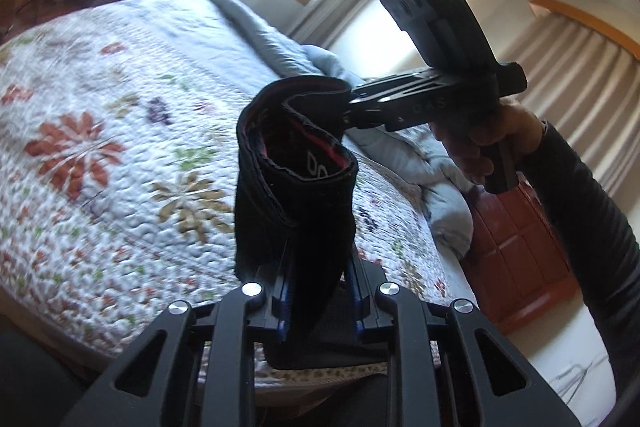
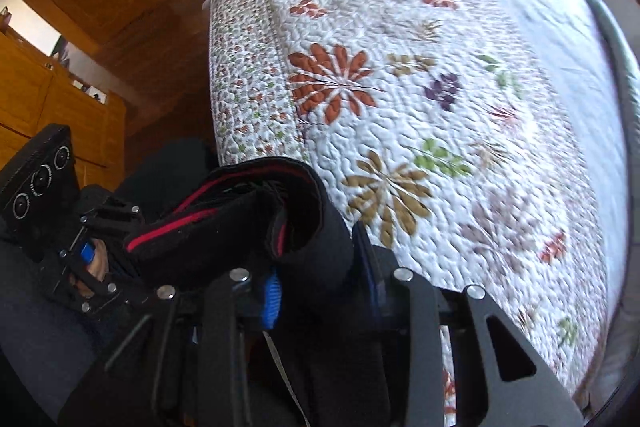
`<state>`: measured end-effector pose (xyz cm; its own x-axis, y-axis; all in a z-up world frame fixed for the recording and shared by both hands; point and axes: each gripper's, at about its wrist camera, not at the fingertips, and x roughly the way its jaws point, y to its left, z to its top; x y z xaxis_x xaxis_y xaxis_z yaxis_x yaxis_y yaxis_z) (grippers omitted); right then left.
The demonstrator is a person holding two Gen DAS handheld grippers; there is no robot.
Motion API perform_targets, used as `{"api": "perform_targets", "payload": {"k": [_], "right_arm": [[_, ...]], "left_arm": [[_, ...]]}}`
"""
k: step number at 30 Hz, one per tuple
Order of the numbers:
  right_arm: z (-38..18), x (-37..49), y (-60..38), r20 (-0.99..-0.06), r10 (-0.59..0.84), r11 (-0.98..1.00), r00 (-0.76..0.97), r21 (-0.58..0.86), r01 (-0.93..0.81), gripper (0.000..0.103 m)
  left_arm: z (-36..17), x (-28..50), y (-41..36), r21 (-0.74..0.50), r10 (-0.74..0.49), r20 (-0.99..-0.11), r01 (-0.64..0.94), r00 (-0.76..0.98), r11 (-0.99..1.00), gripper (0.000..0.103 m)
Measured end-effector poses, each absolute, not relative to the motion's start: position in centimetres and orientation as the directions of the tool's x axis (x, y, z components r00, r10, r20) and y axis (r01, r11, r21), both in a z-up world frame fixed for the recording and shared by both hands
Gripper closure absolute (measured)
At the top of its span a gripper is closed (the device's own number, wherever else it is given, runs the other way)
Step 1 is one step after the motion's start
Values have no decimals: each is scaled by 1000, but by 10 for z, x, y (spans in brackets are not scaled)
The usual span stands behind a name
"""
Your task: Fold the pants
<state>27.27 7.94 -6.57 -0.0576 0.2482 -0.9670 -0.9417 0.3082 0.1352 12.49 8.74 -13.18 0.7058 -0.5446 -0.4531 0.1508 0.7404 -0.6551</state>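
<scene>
Black pants [image 1: 296, 187] with a red stripe hang in the air above the bed, held by the waistband, which curls open between the two grippers. My left gripper [image 1: 320, 259] is shut on one side of the waistband, the cloth filling the gap between its blue pads. My right gripper [image 1: 348, 103], held by a hand in a dark sleeve, pinches the far side. In the right wrist view the pants [image 2: 240, 227] bunch between the fingers of my right gripper [image 2: 320, 267], and my left gripper [image 2: 100, 247] grips them at the left. The legs are hidden below.
A floral quilt [image 1: 100, 147] covers the bed [image 2: 440, 107] under the pants. A crumpled grey blanket [image 1: 440, 179] lies at the bed's far edge. Wooden cabinets [image 2: 60, 87] and wood floor [image 2: 168, 39] border the bed. Curtains [image 1: 580, 87] hang by the window.
</scene>
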Motion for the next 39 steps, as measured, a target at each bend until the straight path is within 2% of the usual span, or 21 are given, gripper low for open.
{"api": "perform_targets", "payload": {"k": [9, 15, 26, 39], "right_arm": [[-29, 244, -6, -969, 238, 404, 67, 36, -914, 74], [-26, 230, -52, -970, 215, 462, 114, -2, -887, 75], [-44, 217, -137, -972, 179, 561, 150, -24, -827, 77], [-86, 215, -220, -973, 183, 652, 141, 13, -758, 77]], "left_arm": [[-97, 127, 18, -571, -596, -461, 294, 657, 766, 81], [-92, 129, -28, -531, -638, -476, 380, 605, 757, 81], [-106, 132, -95, -480, -679, -523, 480, 515, 734, 81], [-128, 135, -165, -434, -693, -586, 559, 420, 707, 81]]}}
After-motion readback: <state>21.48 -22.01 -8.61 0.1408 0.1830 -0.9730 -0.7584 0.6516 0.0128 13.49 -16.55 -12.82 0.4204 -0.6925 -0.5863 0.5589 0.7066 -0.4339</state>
